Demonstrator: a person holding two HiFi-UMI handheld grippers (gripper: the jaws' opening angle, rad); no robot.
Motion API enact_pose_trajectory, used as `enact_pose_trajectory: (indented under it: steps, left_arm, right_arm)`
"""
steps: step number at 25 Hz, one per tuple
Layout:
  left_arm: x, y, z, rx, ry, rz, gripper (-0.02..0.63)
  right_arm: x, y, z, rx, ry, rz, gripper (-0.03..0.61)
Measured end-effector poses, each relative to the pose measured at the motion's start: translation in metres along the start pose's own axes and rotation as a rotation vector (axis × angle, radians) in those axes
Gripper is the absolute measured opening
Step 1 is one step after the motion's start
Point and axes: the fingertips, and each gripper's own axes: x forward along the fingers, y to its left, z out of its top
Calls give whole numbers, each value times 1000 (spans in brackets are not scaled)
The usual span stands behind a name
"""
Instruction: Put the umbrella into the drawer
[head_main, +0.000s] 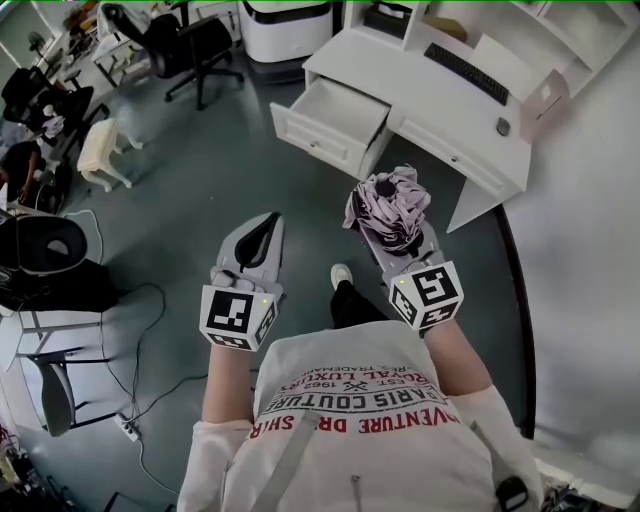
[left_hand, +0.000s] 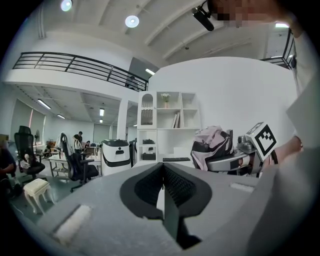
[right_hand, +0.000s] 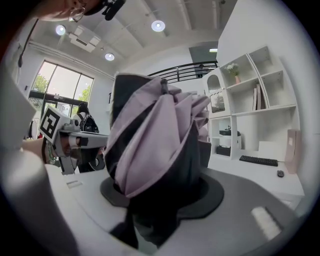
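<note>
Umbrella (head_main: 388, 208) in one tool, nothing in the other: that is how the person stands on the grey floor (head_main: 230, 180) in front of the white desk (head_main: 420, 95). The right gripper (head_main: 402, 238) has its jaws closed around the folded umbrella, a loose bunch of pale pink and black cloth that swells out above the pads and fills most of the right gripper view. Its dark tip points forward, toward the desk. The left gripper (head_main: 267, 228) is held out beside it at about the same height, apart from the umbrella, with its two dark ribbed pads pressed together at the tips and nothing between them. The umbrella hangs in the air, short of the desk and not touching it. The drawer (head_main: 332, 122) stands pulled out from the desk's left end, ahead and a little to the left of the umbrella, clearly apart from it. On the desk top lie a black keyboard (head_main: 466, 72) and a small mouse (head_main: 503, 126). A black office chair (head_main: 195, 45) and a cream stool (head_main: 105, 150) stand farther off to the left, and the person's white shoe (head_main: 341, 275) shows between the two grippers.
</note>
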Motion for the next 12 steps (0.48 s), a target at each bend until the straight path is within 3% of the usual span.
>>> enact_pose_trajectory:
  steps: [6,12]
  left_arm:
    - [31,25,-14,-10,28,17,6]
    - [91,80,-27,-29,64,51,6]
  right_arm:
    - [41,-25,-10,33,28,8,207]
    - [124,-64,-13,66,60,37,207]
